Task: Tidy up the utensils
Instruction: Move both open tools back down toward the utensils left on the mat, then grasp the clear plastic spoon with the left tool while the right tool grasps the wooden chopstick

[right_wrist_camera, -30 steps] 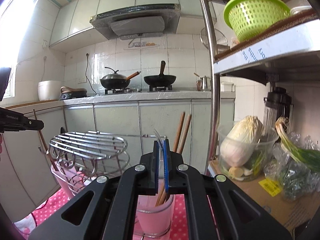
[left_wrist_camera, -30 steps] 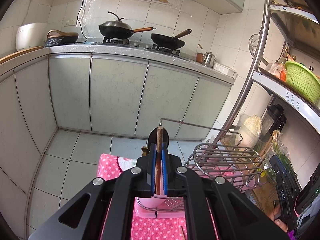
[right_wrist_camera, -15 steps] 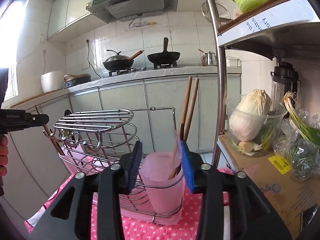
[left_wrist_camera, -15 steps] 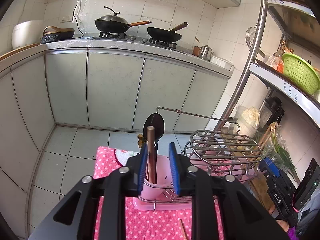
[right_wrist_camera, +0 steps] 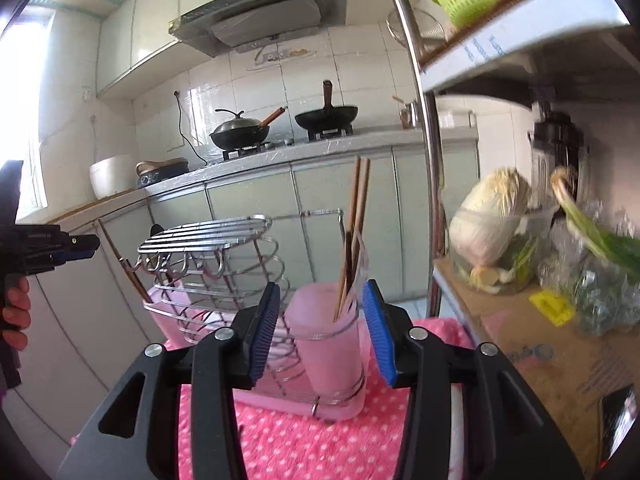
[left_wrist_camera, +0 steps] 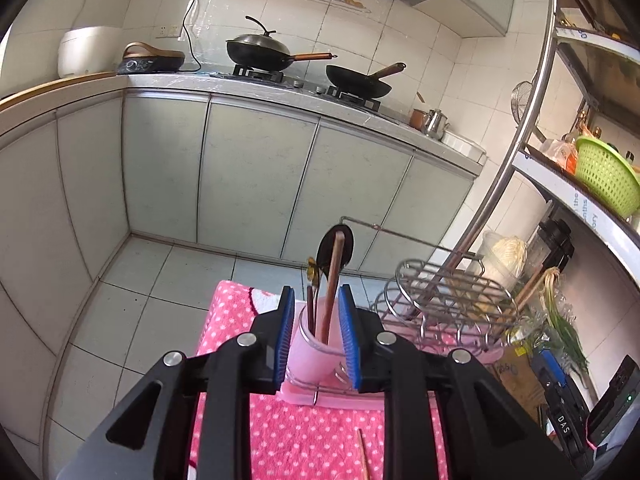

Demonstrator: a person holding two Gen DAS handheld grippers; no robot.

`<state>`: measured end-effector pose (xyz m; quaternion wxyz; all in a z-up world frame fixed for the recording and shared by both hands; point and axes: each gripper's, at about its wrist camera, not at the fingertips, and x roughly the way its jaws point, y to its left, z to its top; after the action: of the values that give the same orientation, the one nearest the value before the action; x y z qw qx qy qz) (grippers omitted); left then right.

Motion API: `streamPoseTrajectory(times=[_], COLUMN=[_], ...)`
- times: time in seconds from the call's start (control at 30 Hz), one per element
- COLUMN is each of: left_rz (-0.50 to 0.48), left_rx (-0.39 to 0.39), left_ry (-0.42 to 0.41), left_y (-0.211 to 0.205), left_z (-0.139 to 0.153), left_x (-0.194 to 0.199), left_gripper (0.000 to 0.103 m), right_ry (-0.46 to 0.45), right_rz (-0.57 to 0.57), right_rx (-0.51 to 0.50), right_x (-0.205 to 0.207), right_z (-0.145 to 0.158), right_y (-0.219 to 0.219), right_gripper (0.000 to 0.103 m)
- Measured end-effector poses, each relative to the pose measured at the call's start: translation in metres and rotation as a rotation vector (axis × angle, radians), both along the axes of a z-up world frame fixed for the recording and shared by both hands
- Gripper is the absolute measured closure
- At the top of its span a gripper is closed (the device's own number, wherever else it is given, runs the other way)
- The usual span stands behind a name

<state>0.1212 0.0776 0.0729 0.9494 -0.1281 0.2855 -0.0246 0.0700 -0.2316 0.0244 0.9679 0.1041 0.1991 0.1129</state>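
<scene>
Kitchen, pink cup [right_wrist_camera: 328, 344], chopsticks [right_wrist_camera: 354, 232] inside

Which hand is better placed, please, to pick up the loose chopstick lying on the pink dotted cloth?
Left: the chopstick lies on the cloth close below the open left gripper, and the right wrist view does not show it.

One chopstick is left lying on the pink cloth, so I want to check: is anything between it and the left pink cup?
Yes. The left gripper, jaws apart and holding nothing, sits between the loose chopstick and the pink cup, whose open mouth already holds a spoon.
</scene>
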Motion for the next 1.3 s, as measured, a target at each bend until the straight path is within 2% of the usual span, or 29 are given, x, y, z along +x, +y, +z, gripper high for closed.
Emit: streamPoseTrajectory(times=[0.1,0.27,0.57,0.67,0.77,0.9,1.1,1.2,1.3], left_rz=[-0.008,-0.047,-0.132,-0.133,-0.131,-0.149,-0.193,-0.222,-0.250], left_rx=[0.029,0.032,0.052,0.061,0.036,-0.003,-0.012,-0.016,-0.009], left_ry=[0.023,0.075,0.285,0.331,0.379,0.433,0.501,0.521,0.521], left_y=[-0.012,-0.034,-0.069,-0.075,-0.077,-0.079,-0.083,-0.083,-0.083], left_z=[-0.008,-0.032,-0.094,-0.108,-0.121,-0.132,-0.142,-0.143,-0.142], left_x=[-0.015,-0.033,-0.042,-0.047,-0.052,-0.061,-0.074,-0.084,-0.091], left_gripper=[0.082,0.082,0.082,0.082,0.082,0.082,0.082,0.082,0.082], right_ry=[0.062,0.123,0.249,0.281,0.314,0.349,0.378,0.384,0.386], right_rz=[0.024,0.047,0.083,0.092,0.110,0.121,0.109,0.102,0.120], right_rx=[0.029,0.021,0.033,0.041,0.059,0.075,0.104,0.111,0.167], right_x=[-0.007,-0.023,-0.046,-0.050,-0.057,-0.070,-0.096,-0.112,-0.132], right_z=[-0.011,-0.025,-0.051,-0.055,-0.057,-0.056,-0.051,-0.047,-0.044], right_y=[-0.003,-0.007,-0.016,-0.014,-0.013,-0.012,-0.010,-0.007,-0.005], right_gripper=[0.059,0.059,0.059,0.059,0.059,0.059,0.059,0.059,0.059])
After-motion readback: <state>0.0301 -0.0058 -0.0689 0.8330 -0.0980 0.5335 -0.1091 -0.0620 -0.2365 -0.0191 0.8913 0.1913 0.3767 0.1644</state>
